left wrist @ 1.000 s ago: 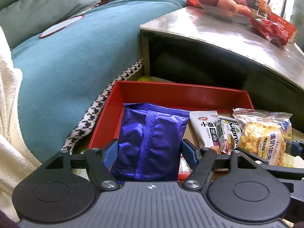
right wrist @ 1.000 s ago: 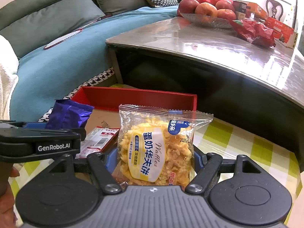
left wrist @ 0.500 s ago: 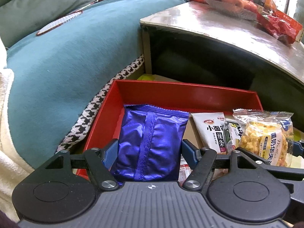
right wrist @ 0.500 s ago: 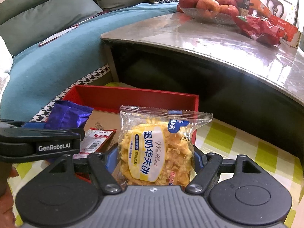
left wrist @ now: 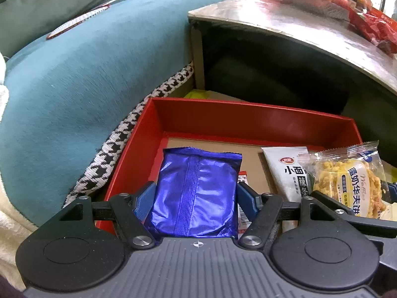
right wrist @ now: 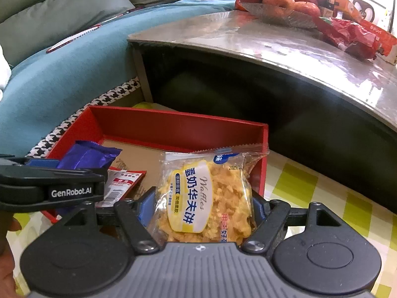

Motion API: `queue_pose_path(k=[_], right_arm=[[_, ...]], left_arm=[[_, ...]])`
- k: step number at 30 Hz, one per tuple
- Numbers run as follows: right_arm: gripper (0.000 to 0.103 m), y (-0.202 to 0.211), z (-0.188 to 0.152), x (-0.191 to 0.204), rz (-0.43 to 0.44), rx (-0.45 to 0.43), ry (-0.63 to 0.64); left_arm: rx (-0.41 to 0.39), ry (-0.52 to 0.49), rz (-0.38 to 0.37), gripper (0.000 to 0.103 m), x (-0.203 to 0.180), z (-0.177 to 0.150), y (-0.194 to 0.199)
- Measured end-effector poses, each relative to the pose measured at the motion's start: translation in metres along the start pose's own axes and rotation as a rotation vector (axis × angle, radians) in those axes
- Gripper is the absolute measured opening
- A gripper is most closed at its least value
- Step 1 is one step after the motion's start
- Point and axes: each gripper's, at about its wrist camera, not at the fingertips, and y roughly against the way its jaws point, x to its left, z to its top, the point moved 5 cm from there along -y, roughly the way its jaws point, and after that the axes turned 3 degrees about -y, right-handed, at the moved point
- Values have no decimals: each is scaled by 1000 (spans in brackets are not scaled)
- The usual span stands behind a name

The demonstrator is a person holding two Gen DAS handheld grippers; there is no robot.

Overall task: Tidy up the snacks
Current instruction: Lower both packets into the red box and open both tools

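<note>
My left gripper [left wrist: 196,198] is shut on a shiny blue foil snack packet [left wrist: 198,188], held over the near left part of a shallow red box [left wrist: 248,121] with a cardboard floor. My right gripper [right wrist: 203,206] is shut on a clear packet of yellow waffle snack [right wrist: 208,198], held over the box's [right wrist: 178,129] near right corner. In the left wrist view that waffle packet [left wrist: 347,183] hangs to the right, beside a white snack packet [left wrist: 292,171] lying in the box. A red-and-white sachet [right wrist: 124,183] lies flat on the box floor. The blue packet [right wrist: 89,156] shows at left in the right wrist view.
A teal sofa cushion [left wrist: 74,74] with a houndstooth trim borders the box on the left. Behind the box stands a low table [right wrist: 285,47] with a dark recess below, carrying a bowl of apples [right wrist: 278,2] and red snack bags [right wrist: 347,34]. A yellow-green checked cloth [right wrist: 322,193] lies under the box.
Both grippers have sunk and moved forward toward the red box with their packets. The box's cardboard floor now shows beyond the blue packet.
</note>
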Motion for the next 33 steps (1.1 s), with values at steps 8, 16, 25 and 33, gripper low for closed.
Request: queue_pose_path(k=[8,16,25,33], right_arm=[[76,-10,0,5,-10,-4,23],[76,-16,-1,11,-21,-7,50],[76,-17,-1,10,-16,-13,52],[82,-8,4,10,-21,-47,46]], left_arm=[[21,9,15,75,3,0,-13],[42,10,25,75,7,0,-25],[49,16,37,77,12,0,-30],[22,26,42,82,15,4,-20]])
